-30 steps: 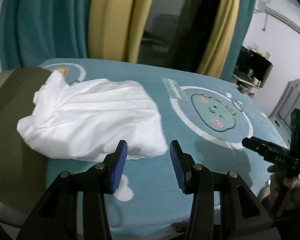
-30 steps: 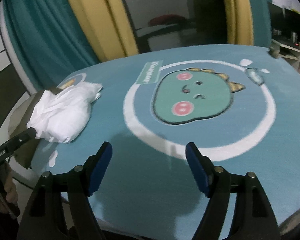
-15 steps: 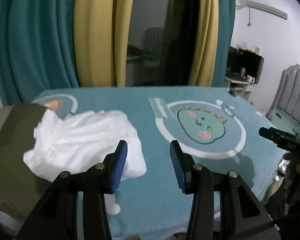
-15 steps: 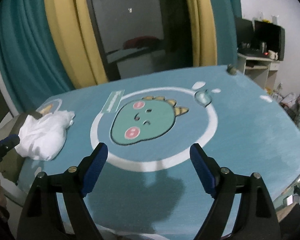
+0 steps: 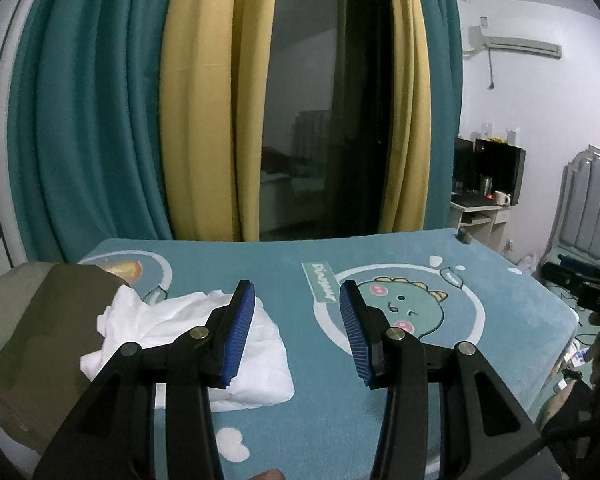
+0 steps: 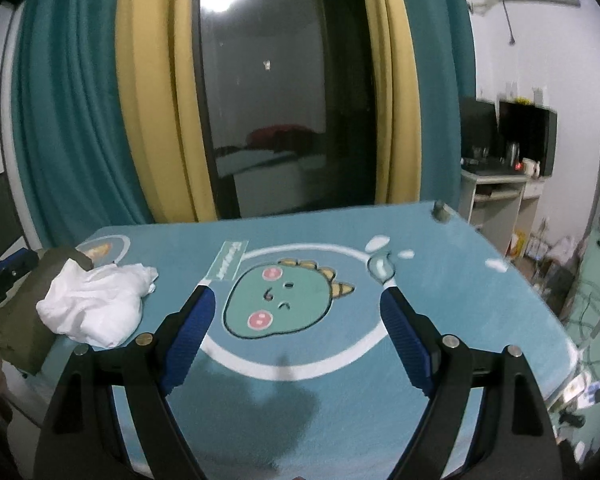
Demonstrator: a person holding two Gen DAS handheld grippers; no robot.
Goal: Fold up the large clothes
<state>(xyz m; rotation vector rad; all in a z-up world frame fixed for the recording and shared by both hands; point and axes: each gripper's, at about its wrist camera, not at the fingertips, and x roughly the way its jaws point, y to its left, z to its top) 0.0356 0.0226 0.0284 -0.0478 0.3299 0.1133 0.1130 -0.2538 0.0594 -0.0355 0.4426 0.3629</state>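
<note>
A white garment (image 5: 260, 364) lies bunched up on the left part of the blue dinosaur mat (image 5: 480, 340); it also shows in the right wrist view (image 6: 96, 304). Its far left edge rests against an olive-brown cloth (image 5: 32, 320), also in the right wrist view (image 6: 24, 320). My left gripper (image 5: 298, 332) is open and empty, raised above the garment's right edge. My right gripper (image 6: 296, 320) is open wide and empty, held above the mat's dinosaur print (image 6: 280, 300), well right of the garment.
Teal and yellow curtains (image 5: 204, 100) and a dark glass door (image 6: 276, 100) stand behind the table. A desk with small appliances (image 6: 500, 184) is at the right. The other gripper shows at the right edge (image 5: 592, 292) of the left wrist view.
Both grippers have risen and pulled back from the table, so the garment and mat look smaller and lower. Both stay open and empty. The garment has not moved.
</note>
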